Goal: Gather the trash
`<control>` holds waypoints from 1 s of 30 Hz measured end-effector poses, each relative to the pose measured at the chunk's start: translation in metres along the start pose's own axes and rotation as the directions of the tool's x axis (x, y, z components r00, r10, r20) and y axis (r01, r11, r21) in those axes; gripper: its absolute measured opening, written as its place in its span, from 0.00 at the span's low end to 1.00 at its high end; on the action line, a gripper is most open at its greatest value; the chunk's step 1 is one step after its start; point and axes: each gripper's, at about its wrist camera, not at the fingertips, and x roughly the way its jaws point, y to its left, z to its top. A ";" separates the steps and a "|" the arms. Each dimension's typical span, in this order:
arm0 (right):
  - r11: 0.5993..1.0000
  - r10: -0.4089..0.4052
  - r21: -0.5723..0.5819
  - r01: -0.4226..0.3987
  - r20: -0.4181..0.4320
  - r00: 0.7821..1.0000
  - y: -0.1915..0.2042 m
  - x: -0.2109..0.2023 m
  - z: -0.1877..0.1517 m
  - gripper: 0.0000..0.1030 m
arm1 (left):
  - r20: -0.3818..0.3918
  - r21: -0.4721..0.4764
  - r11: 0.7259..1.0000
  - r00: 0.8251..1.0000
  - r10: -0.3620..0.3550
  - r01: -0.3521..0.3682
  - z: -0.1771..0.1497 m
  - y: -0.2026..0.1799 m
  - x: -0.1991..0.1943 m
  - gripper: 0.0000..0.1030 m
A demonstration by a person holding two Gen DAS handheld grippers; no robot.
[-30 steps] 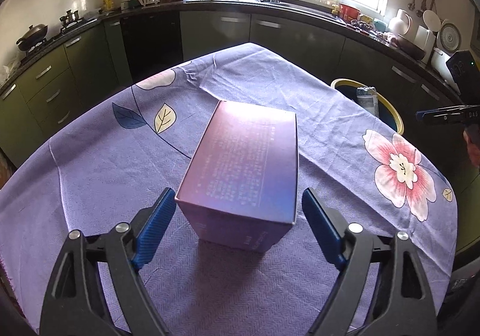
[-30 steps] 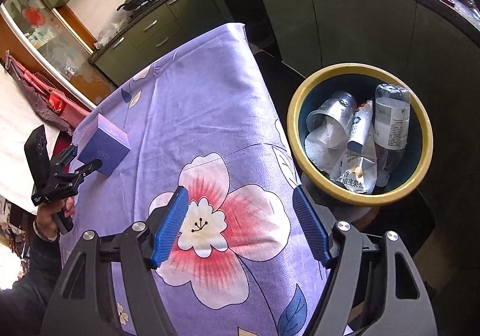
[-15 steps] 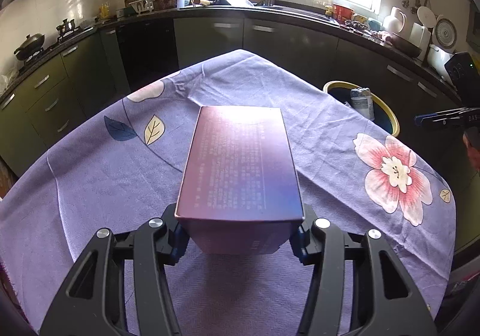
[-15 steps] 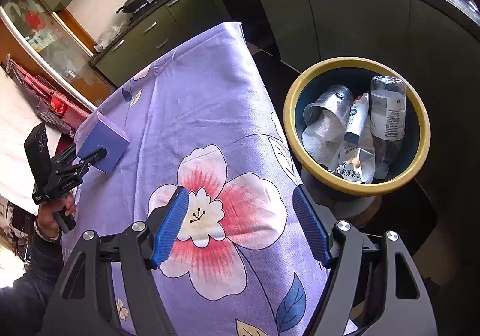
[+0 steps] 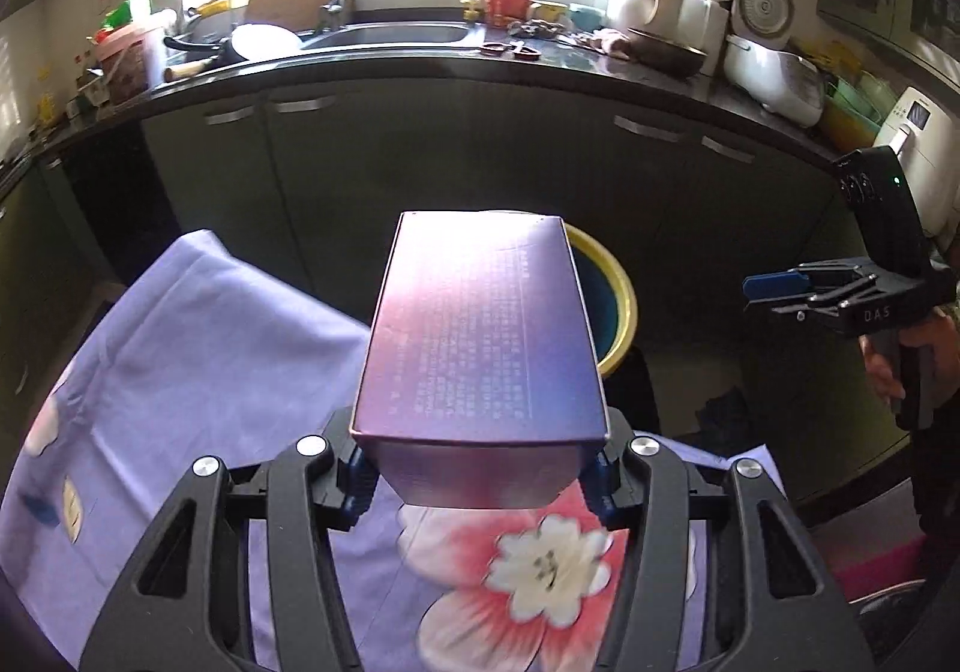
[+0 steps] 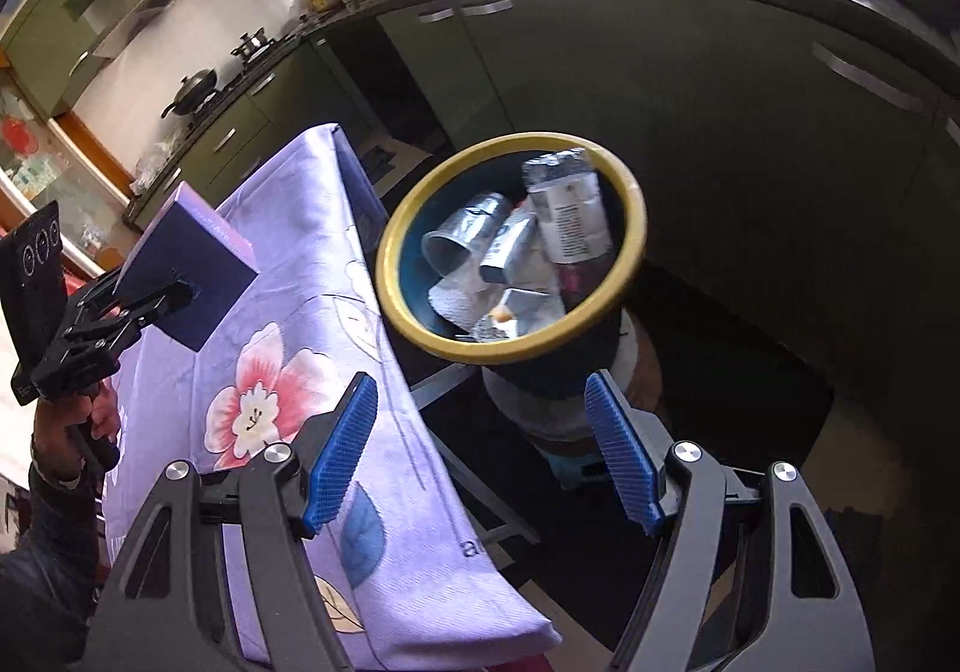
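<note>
A purple rectangular box (image 5: pixel 480 324) is clamped by its near end between the pads of my left gripper (image 5: pixel 480 468). It hangs in the air over the flowered corner of the purple tablecloth (image 5: pixel 210 348). Its far end hides part of the yellow-rimmed bin (image 5: pixel 618 306). In the right wrist view the box (image 6: pixel 186 276) hangs above the cloth, left of the bin (image 6: pixel 516 354). The bin holds a plastic cup (image 6: pixel 462 240), a bottle (image 6: pixel 570 216) and wrappers. My right gripper (image 6: pixel 480 450) stands open and empty past the table's edge, in front of the bin.
The bin stands on a low stool (image 6: pixel 570 450) on the dark floor beside the table. Dark green cabinets (image 5: pixel 420 174) and a cluttered counter with a sink (image 5: pixel 390 33) curve behind it. A hand (image 5: pixel 882 366) holds the right gripper (image 5: pixel 774 285).
My left gripper closed on the box, lifted it off the cloth and carried it toward the bin. My right gripper drew back toward the table's corner, still open.
</note>
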 end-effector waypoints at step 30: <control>0.985 0.106 -0.134 -0.105 -0.004 0.994 0.041 0.009 -0.034 0.75 | 0.177 -0.290 0.913 0.921 0.346 -0.287 -0.094 -0.026 -0.138 0.93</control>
